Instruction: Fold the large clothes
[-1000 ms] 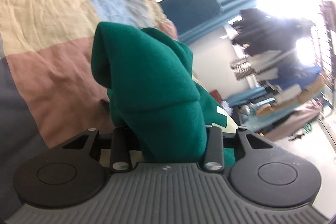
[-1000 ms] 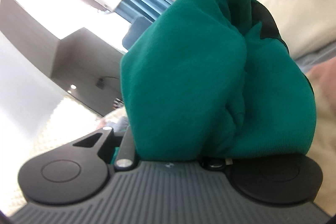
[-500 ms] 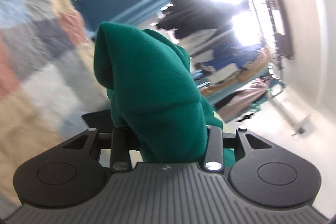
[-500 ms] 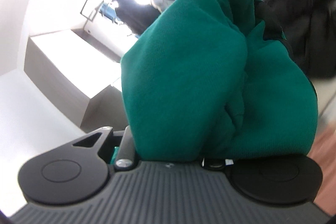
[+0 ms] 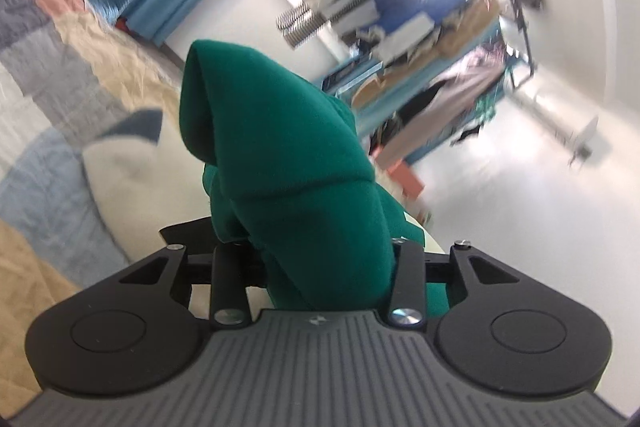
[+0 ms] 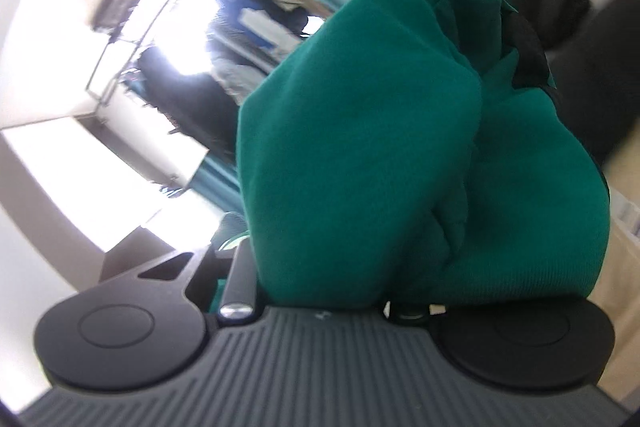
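Patchwork quilt [image 5: 60, 59] now farther left, clothes rack [image 5: 420, 39] ahead, both grippers [image 5: 316, 267] [image 6: 332, 291] clamped on bunched green garment [image 5: 288, 163].

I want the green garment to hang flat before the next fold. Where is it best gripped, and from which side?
Probably at a single-layer edge or corner, not the bulk. Both the left gripper and right gripper now clamp thick bunched folds of the green garment, which balloon over the fingers. Coming in from the side, level with a hem, would likely catch fewer layers.
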A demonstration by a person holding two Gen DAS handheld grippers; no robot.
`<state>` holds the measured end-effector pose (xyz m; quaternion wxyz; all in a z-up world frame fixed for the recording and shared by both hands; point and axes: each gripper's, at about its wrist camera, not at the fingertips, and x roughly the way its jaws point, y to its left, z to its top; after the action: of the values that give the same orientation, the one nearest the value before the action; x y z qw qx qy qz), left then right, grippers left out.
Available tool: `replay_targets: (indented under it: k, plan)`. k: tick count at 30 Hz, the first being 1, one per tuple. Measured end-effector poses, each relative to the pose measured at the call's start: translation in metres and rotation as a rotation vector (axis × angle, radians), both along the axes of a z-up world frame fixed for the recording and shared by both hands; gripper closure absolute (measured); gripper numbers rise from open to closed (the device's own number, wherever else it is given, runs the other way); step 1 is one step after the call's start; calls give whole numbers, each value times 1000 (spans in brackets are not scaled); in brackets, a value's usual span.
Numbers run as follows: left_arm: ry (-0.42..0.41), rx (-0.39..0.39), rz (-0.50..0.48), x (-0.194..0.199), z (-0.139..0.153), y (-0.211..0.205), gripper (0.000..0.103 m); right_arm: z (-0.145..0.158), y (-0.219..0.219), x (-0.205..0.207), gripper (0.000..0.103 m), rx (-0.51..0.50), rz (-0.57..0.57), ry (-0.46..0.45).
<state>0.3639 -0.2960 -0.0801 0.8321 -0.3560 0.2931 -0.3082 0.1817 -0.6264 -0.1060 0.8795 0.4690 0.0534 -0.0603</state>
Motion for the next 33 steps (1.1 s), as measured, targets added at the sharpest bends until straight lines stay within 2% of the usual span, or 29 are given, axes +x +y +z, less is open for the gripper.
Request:
replay_targets:
  k: [3, 4, 9, 13, 17, 21, 25, 29, 31, 33]
  plan:
    - [8, 26, -38, 8, -38, -9, 58, -36, -5, -3, 73, 34, -18, 12]
    - [10, 38, -45, 22, -54, -6, 58, -48, -6, -5, 73, 40, -20, 20]
    - [17, 104, -83, 30, -119, -6, 58, -106, -5, -12, 73, 75, -21, 49]
    - [-20, 172, -117, 27, -151, -7, 56, -147, -5, -17, 73, 109, -39, 54]
    - [-59, 199, -139, 20, -167, -1, 55, -154, -12, -21, 73, 98, -66, 17]
    - [-35, 184, -142, 20, -172, 1, 52, -160, -18, -15, 71, 112, -72, -4]
    - [-18, 212, -132, 12, -177, 3, 48, -168, -11, -21, 70, 91, -98, -12]
    - [-16, 236, -133, 8, -177, 2, 44, -167, -15, -16, 69, 117, -115, -33]
    - [10, 248, -146, 7, -173, 3, 37, -163, -16, -13, 67, 131, -120, -22]
    - [46, 232, -173, 6, -173, 6, 23, -158, -17, -12, 62, 162, -133, 1]
